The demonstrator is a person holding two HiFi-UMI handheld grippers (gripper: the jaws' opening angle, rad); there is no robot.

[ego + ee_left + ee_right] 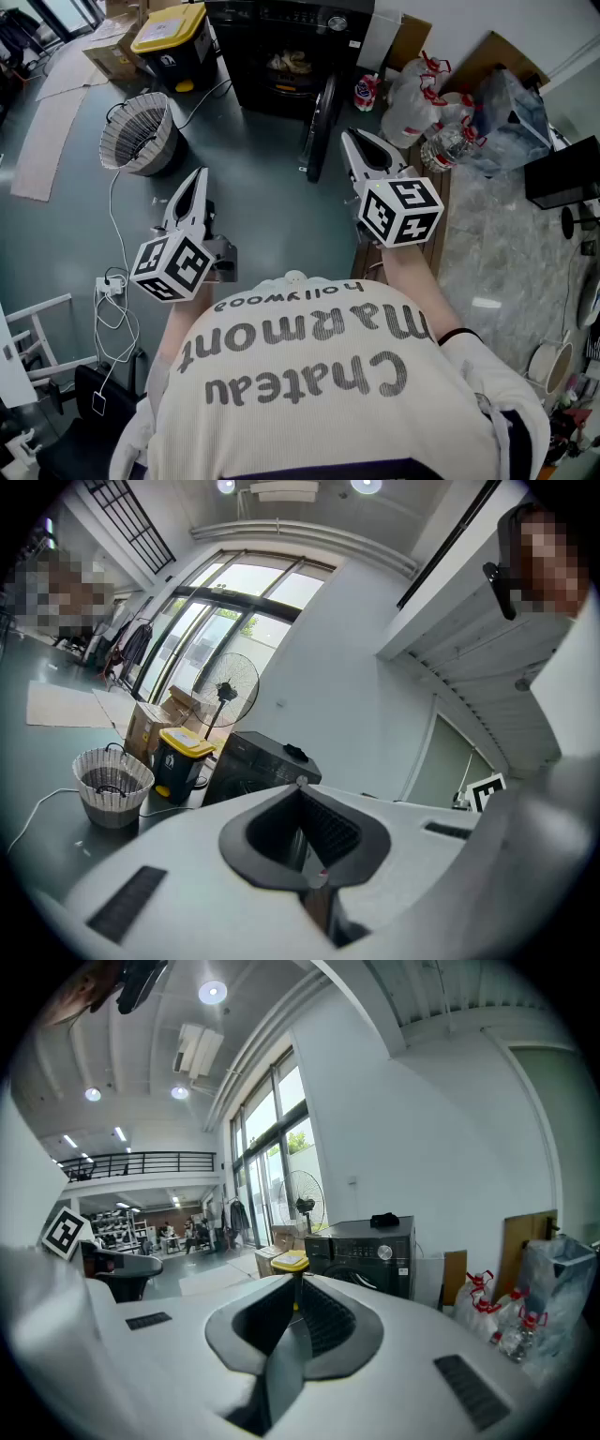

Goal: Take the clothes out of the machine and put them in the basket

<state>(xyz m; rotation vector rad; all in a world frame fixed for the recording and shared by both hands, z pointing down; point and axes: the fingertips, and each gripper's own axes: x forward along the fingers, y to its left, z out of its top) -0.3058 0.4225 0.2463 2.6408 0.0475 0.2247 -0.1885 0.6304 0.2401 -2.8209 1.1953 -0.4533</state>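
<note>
The black washing machine stands at the far middle of the floor with its round door swung open. Clothes lie inside the drum. The white ribbed basket sits on the floor to the machine's left, with only a dark cord showing in it. My left gripper is shut and holds nothing, a short way right of the basket. Near the open door, my right gripper is also shut and holds nothing. The left gripper view shows the machine and basket beyond its closed tips. The right gripper view shows the machine ahead.
A yellow-lidded black bin stands left of the machine, with cardboard boxes behind it. Tied plastic bags are heaped on the right. A white cable and power strip trail across the floor at the left. A standing fan is by the windows.
</note>
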